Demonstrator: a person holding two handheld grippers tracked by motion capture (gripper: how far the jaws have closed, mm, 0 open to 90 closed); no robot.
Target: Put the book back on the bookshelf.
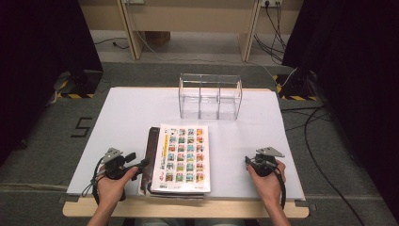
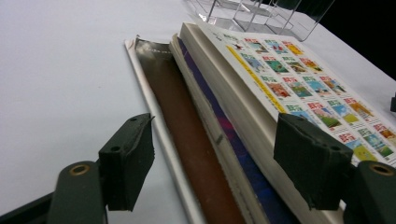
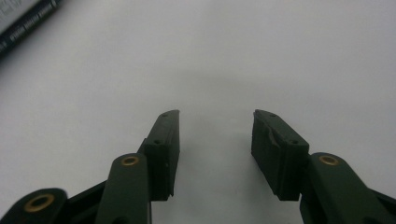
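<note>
A stack of books lies at the front middle of the white table (image 1: 131, 108). The top book (image 1: 183, 155) has a white cover with a grid of small colourful pictures (image 2: 299, 79). Below it are a purple-edged book (image 2: 219, 121) and a dark brown one (image 1: 151, 146) (image 2: 177, 102) that sticks out to the left. My left gripper (image 1: 137, 160) (image 2: 215, 119) is at the stack's left edge. Its jaws stand wide, one over the table and one over the top cover, and the pads press on nothing. My right gripper (image 1: 247, 162) (image 3: 216, 114) is open over bare table, right of the stack.
A clear plastic rack (image 1: 210, 96) (image 2: 261, 14) with upright dividers stands at the back middle of the table. A dark book spine (image 3: 23, 23) with white lettering shows at the right gripper view's upper left. Cables run over the floor at the right.
</note>
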